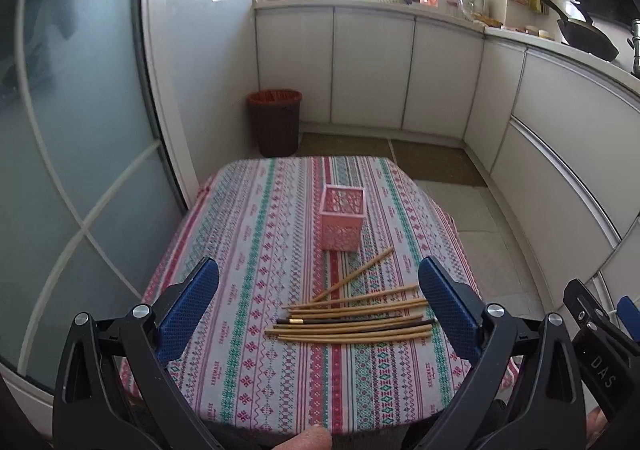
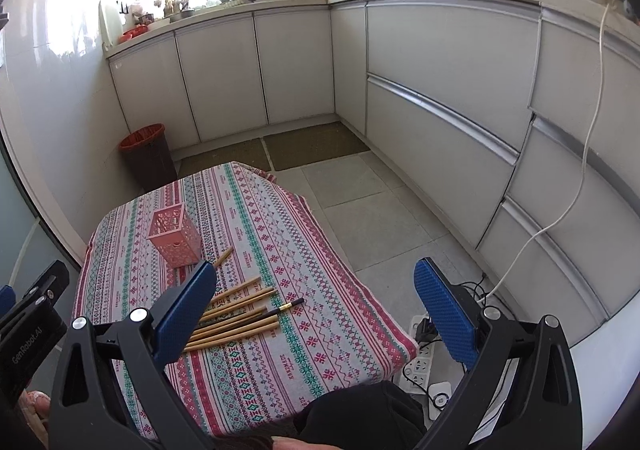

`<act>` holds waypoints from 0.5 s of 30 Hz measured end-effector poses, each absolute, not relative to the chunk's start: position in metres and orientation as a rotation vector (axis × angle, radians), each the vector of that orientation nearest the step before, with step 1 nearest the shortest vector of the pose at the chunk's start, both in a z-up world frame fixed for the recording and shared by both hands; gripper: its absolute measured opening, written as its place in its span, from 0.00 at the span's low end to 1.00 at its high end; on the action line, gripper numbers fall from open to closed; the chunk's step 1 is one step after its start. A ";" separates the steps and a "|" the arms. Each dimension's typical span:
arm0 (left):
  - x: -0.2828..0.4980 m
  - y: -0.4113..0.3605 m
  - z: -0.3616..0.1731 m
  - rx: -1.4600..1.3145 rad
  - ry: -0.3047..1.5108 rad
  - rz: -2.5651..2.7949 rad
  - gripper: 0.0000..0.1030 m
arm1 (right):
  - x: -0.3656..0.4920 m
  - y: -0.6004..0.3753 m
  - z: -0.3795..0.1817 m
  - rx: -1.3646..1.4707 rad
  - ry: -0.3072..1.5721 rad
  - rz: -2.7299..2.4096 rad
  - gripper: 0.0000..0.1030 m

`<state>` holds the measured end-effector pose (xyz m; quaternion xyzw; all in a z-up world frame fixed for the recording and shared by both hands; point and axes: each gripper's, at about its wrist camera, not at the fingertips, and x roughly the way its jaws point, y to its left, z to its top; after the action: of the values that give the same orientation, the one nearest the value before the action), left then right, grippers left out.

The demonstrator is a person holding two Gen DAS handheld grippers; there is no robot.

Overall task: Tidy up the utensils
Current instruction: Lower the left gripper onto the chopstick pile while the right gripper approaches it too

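Several wooden chopsticks point(image 1: 356, 320) lie in a loose pile on the patterned tablecloth point(image 1: 256, 242), one dark with a gold band. One chopstick point(image 1: 354, 274) lies apart, angled toward a pink lattice holder point(image 1: 343, 218) that stands upright behind the pile. My left gripper point(image 1: 320, 306) is open and empty, held above the near side of the pile. My right gripper point(image 2: 316, 302) is open and empty, to the right of the pile point(image 2: 236, 316), partly past the table's right edge. The holder point(image 2: 174, 236) stands at the left in the right wrist view.
A red-rimmed waste bin point(image 1: 275, 121) stands on the floor beyond the table. White kitchen cabinets point(image 2: 440, 89) run along the back and right. A power strip and cables point(image 2: 424, 366) lie on the floor right of the table.
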<state>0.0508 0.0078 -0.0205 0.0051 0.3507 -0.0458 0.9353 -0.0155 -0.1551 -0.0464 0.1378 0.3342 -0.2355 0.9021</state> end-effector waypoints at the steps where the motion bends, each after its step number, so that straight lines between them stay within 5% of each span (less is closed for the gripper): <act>1: 0.063 0.009 -0.026 -0.005 0.766 -0.118 0.93 | -0.012 -0.159 -0.051 0.308 0.710 -0.479 0.94; 15: 0.228 -0.107 -0.157 0.091 1.239 -0.678 0.93 | 0.023 -0.282 -0.198 0.864 1.032 -0.525 0.93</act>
<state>0.2283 -0.1075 -0.1575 0.0417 0.5690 -0.3112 0.7600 0.0228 -0.2820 -0.1980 0.3954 0.4722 -0.2404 0.7503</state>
